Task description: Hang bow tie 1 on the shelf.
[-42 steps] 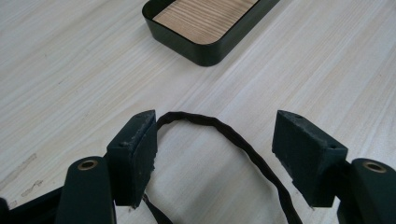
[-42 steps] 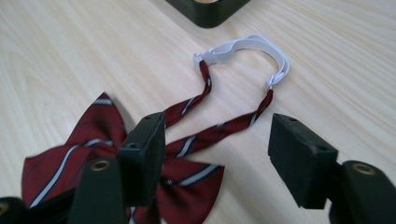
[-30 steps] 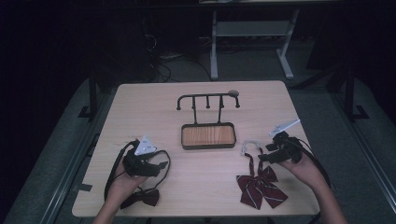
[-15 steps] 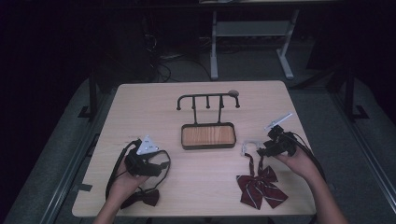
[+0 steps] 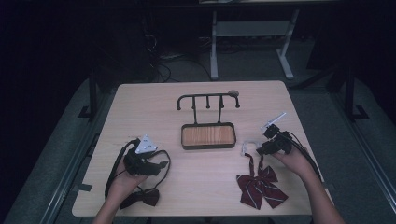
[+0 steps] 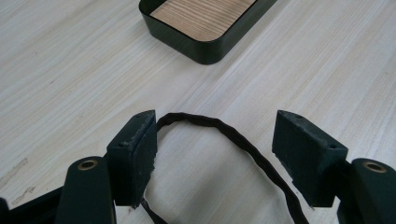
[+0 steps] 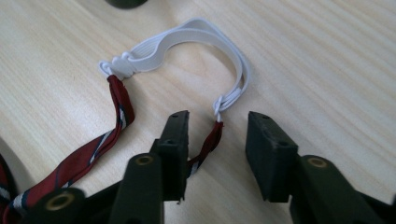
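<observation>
Near the person, the left gripper [image 5: 156, 164] stood with fingers spread over the dark bow tie's strap [image 6: 224, 135], while the right gripper [image 5: 258, 148] stood released around the red striped bow tie's [image 5: 259, 185] strap on the counter [image 5: 140, 107]. The grasping step seemed in hand; next the fingers would need to close on the straps. Farther off waited the hook stand [image 5: 207, 99].

A pale wooden table [image 5: 154, 107] fills the middle of the high view. At its centre sits a dark tray [image 5: 208, 146] with a wood-grain floor, and a black rack with upturned hooks [image 5: 208, 99] rises just behind it. A metal desk frame [image 5: 252, 37] stands in the upper background.
</observation>
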`<act>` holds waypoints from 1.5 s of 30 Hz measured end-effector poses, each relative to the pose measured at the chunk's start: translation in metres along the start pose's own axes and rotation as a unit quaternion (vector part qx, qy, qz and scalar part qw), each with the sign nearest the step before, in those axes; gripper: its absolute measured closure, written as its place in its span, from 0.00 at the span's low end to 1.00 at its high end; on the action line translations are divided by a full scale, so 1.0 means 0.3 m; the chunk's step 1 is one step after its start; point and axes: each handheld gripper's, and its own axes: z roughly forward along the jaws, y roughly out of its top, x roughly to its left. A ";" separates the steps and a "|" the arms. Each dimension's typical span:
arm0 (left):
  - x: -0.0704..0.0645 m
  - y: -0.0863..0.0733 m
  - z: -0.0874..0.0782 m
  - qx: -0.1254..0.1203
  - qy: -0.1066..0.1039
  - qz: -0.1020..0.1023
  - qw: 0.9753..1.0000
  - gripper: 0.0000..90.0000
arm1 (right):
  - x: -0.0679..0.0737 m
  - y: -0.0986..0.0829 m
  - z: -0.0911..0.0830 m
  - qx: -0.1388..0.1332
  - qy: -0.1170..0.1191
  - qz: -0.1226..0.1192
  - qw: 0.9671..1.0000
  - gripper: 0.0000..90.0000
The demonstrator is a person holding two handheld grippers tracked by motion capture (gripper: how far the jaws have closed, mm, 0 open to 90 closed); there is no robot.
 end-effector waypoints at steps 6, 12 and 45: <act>0.004 -0.001 -0.004 -0.002 0.001 0.001 1.000 0.35 | 0.010 0.005 0.002 0.005 -0.013 -0.011 1.000 0.80; 0.005 -0.001 -0.004 -0.002 0.000 -0.001 1.000 0.35 | 0.018 0.007 0.003 0.011 -0.026 -0.022 0.999 0.93; 0.025 -0.012 -0.021 -0.013 0.008 -0.017 1.000 0.35 | 0.062 0.072 -0.198 -0.014 0.054 -0.084 0.995 0.96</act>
